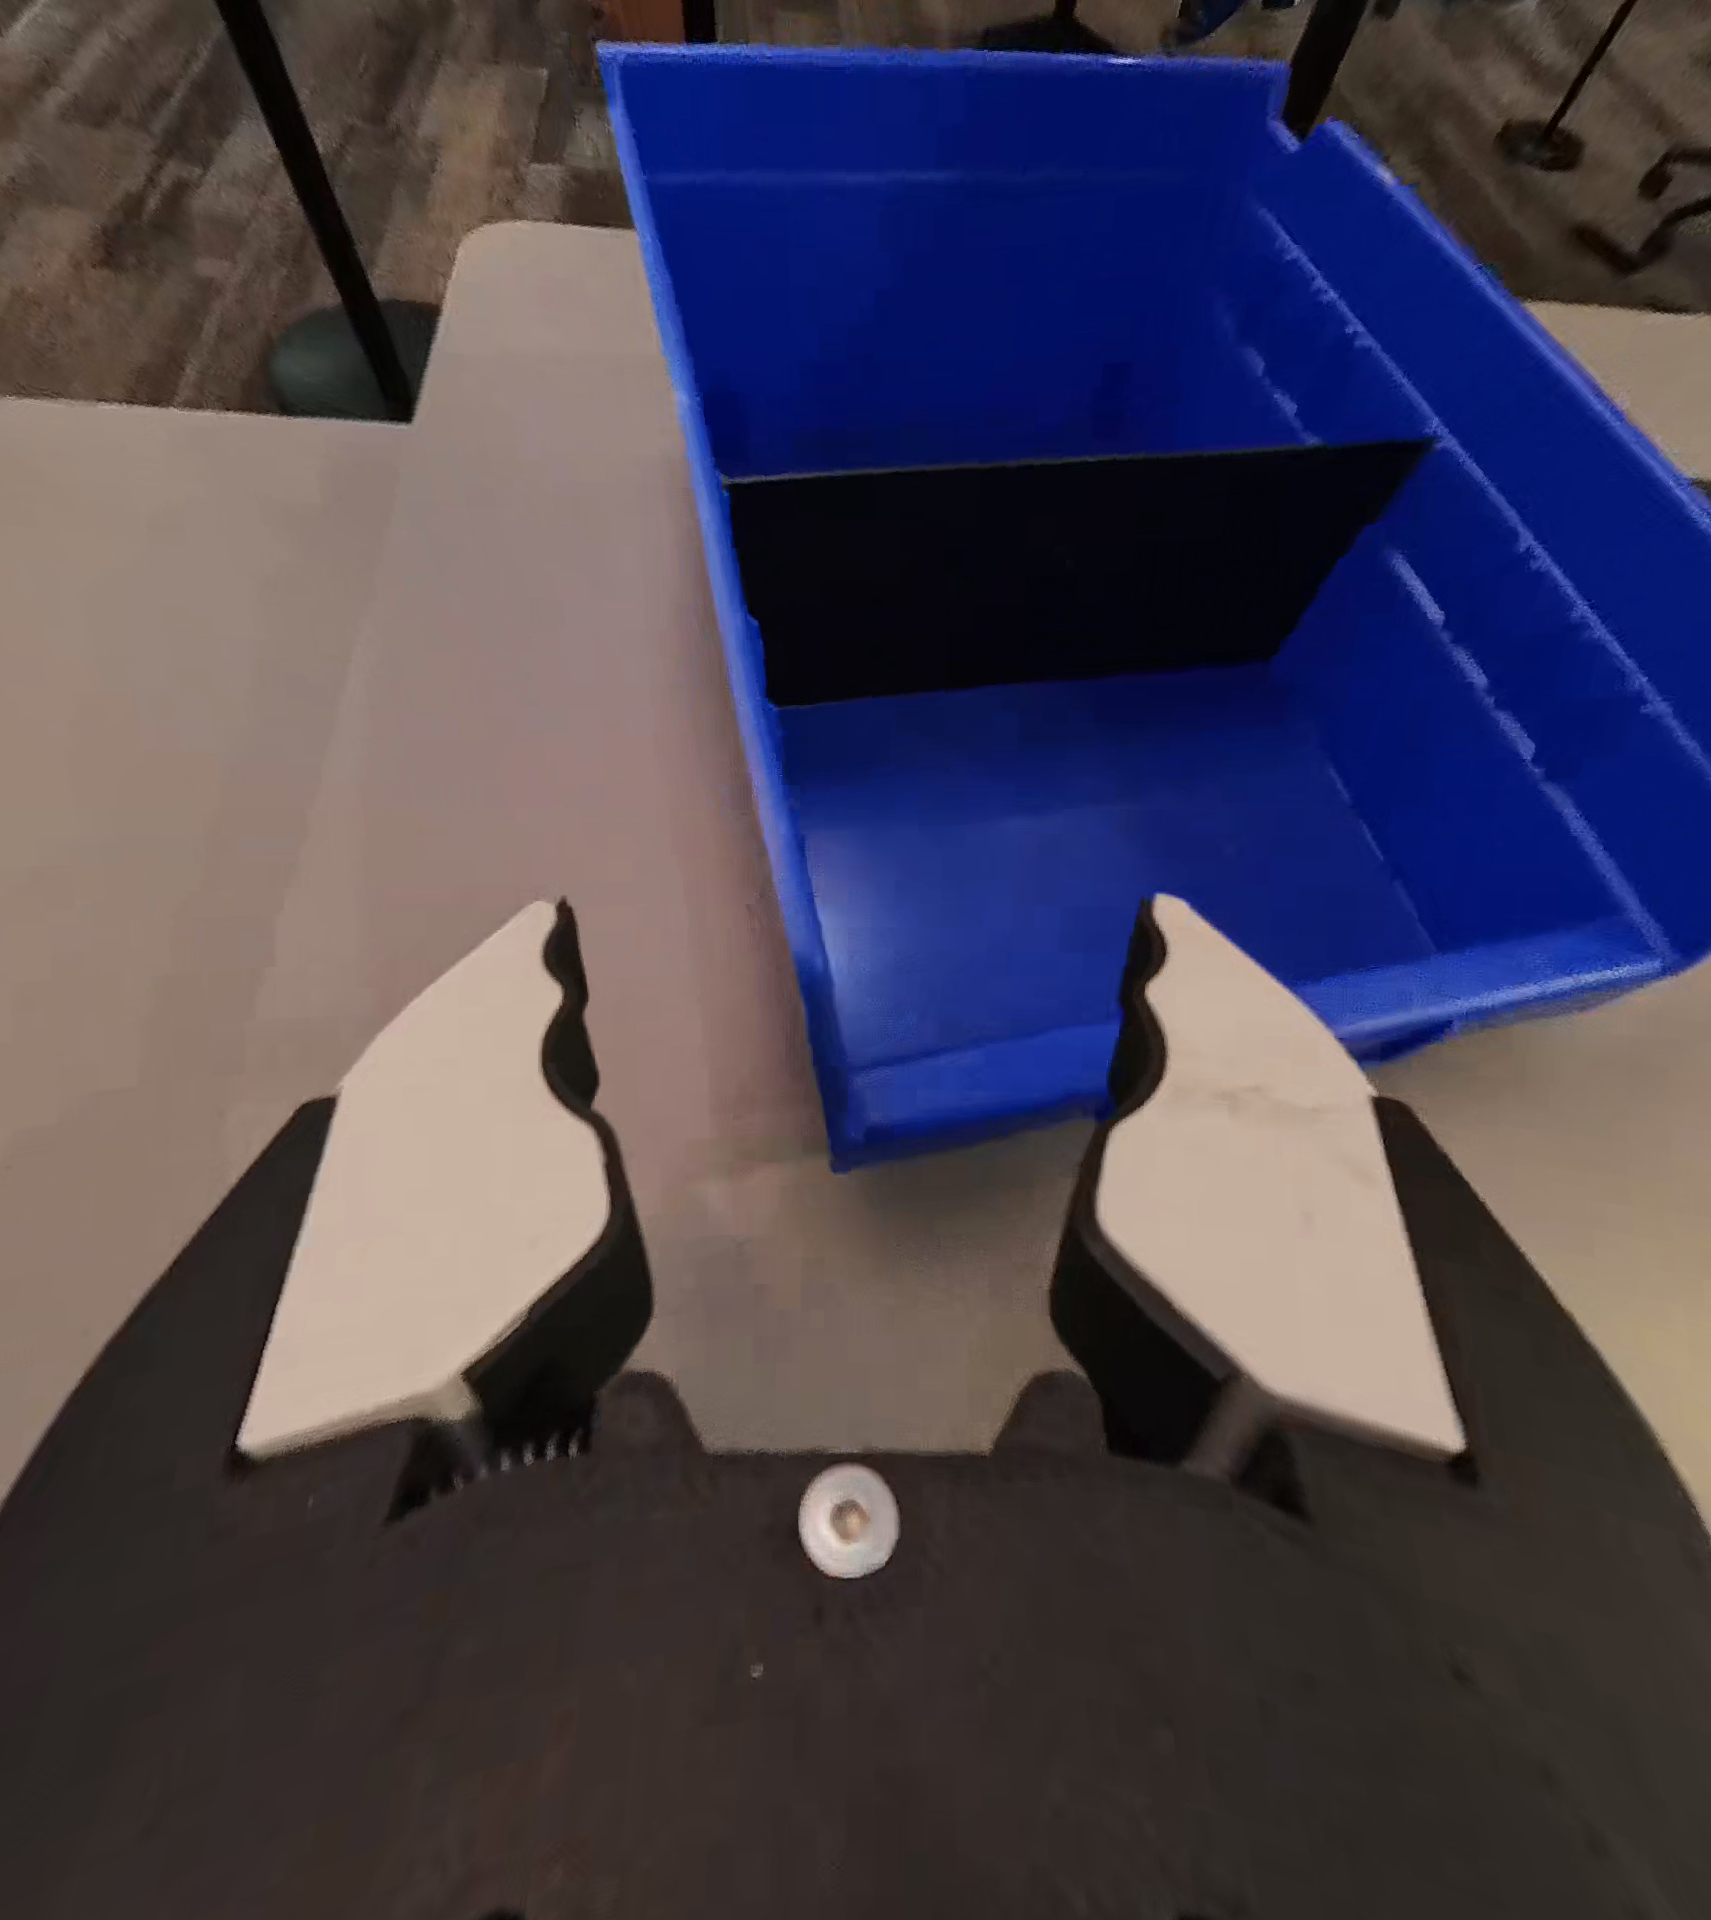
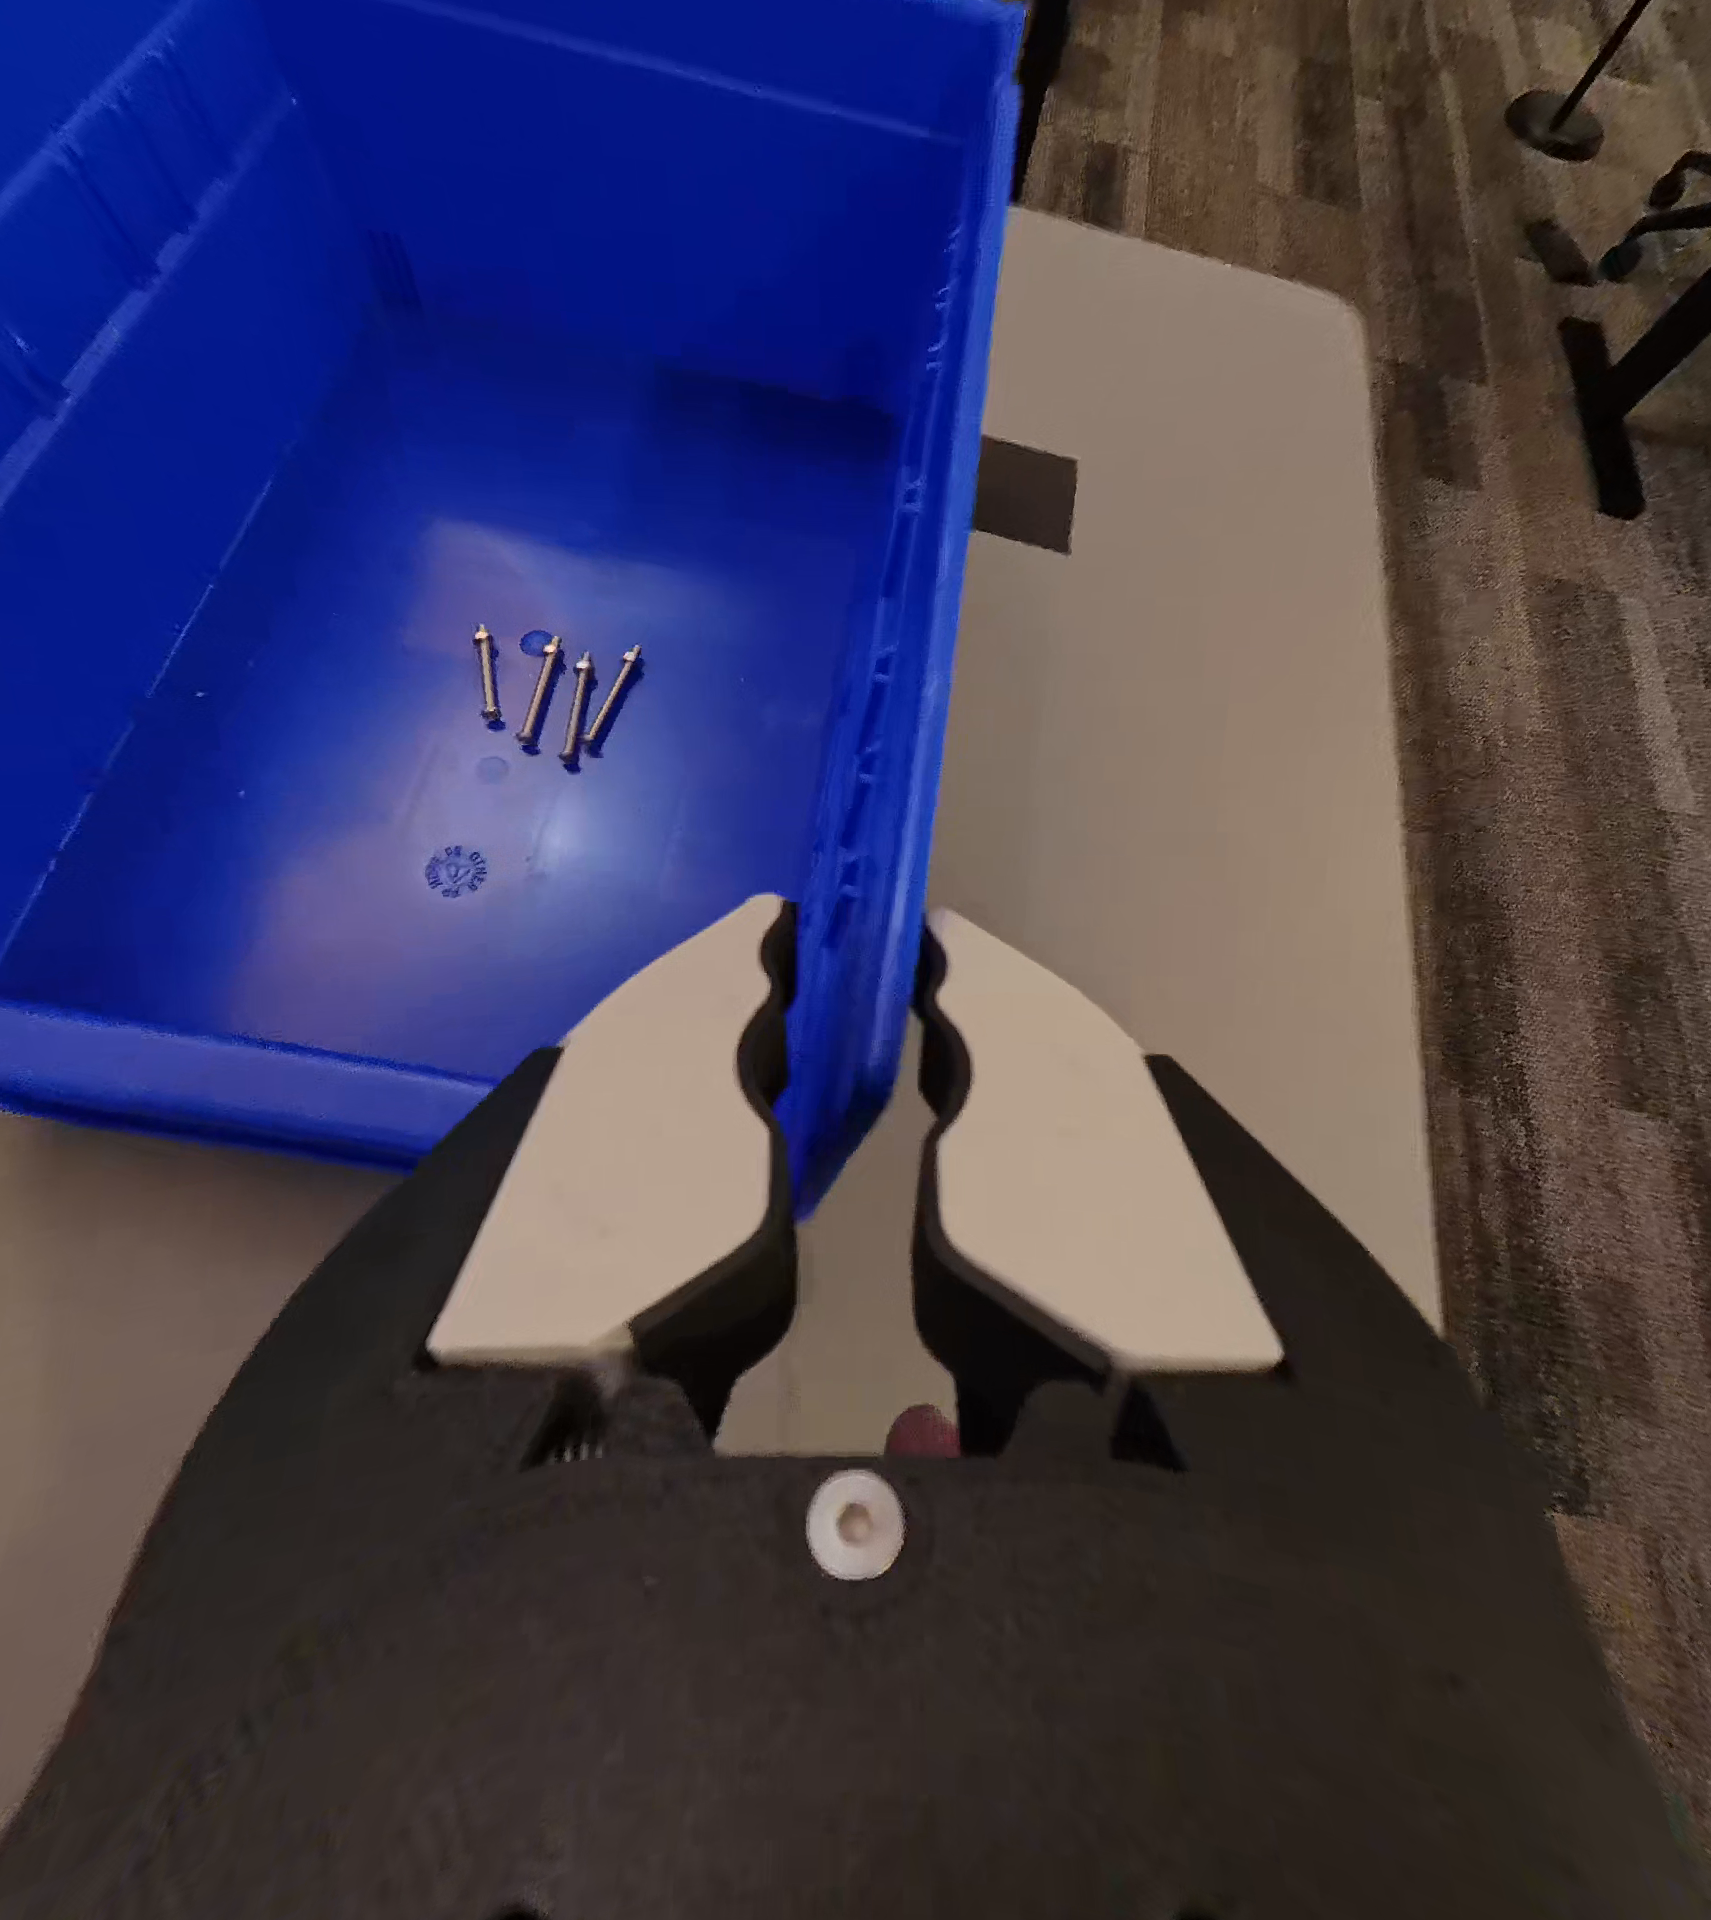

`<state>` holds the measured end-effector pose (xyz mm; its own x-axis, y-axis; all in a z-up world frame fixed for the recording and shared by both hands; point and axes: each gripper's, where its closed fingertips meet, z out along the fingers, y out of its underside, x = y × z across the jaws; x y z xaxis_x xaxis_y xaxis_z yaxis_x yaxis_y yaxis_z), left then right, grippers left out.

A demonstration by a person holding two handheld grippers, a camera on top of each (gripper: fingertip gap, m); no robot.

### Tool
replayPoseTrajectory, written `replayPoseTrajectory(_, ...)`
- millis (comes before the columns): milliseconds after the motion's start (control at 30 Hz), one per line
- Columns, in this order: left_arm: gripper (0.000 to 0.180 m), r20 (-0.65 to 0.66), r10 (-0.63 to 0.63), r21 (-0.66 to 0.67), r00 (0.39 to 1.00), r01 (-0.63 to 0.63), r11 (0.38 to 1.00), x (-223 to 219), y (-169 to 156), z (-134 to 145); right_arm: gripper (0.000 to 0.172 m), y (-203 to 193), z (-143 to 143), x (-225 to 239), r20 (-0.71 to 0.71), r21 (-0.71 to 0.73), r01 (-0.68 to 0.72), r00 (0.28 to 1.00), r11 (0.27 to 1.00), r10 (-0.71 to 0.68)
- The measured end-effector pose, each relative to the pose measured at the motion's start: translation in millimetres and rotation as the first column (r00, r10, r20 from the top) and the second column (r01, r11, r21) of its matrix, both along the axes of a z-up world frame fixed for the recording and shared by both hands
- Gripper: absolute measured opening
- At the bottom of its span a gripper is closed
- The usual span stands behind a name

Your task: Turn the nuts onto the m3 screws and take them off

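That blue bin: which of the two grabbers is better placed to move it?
Probably the right gripper: its fingers are closed on the blue bin at its side wall. The left gripper hangs open before the bin's near corner, gripping nothing.

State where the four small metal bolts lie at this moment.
In the right wrist view, the bolts lie side by side on the floor of the blue bin, left of and beyond the right gripper, which clamps the bin's right wall.
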<state>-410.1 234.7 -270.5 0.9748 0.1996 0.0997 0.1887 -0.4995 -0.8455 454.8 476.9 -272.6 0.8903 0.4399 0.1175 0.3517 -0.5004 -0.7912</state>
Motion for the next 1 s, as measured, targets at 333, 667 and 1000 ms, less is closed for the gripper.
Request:
replayPoseTrajectory(333,0.014,0.182,-0.044,-0.05,0.982,0.054,0.997,-3.4,18.7,-26.9,0.006,1.4,-11.6,-20.0,-0.017,-0.094,-0.032,0.999,0.995,0.03)
replayPoseTrajectory(667,0.004,0.162,-0.057,-0.099,0.985,0.074,0.992,-4.3,10.4,-23.0,0.005,-22.1,-8.1,-22.5,-0.035,-0.15,-0.035,0.999,0.988,0.03)
replayPoseTrajectory(1000,0.005,0.124,-0.078,-0.033,0.989,0.082,0.996,-0.4,-20.2,6.9,0.005,-90.7,-11.2,-29.3,-0.05,-0.2,-0.115,0.993,0.973,0.107)
